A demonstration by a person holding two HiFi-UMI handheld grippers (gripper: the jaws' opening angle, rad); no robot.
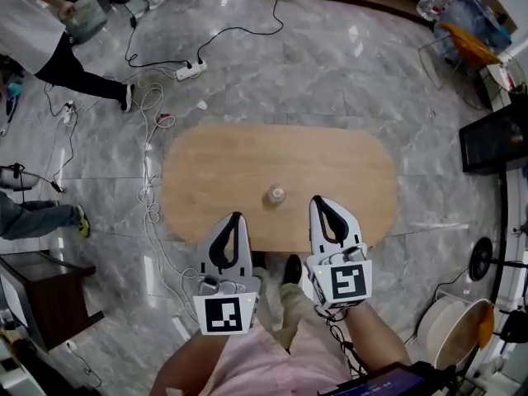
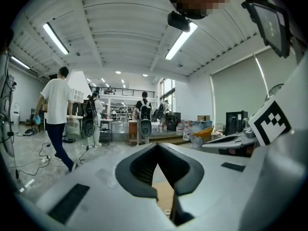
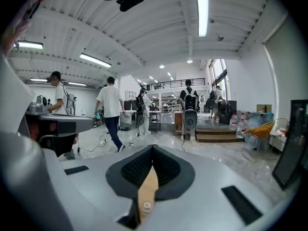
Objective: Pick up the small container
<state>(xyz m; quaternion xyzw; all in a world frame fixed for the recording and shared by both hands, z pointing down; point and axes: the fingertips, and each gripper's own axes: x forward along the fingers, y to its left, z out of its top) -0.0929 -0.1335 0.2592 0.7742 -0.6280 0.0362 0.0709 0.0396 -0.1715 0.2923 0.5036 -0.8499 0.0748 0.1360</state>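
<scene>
Head view showed the container (image 1: 276, 195) upright on the table (image 1: 206, 159), near its front edge, between the two grippers and touching neither. The left gripper (image 1: 236, 218) hung over the table's front edge. The right gripper (image 1: 317, 200) reached a little farther in, near the container. Left gripper view showed its jaws meeting at the tips, with nothing held. Right gripper view showed the other pair likewise together at the tips and empty, and the container showed on the wood through the slit lower down. Cables (image 1: 148, 180) lay on the floor left of the table.
</scene>
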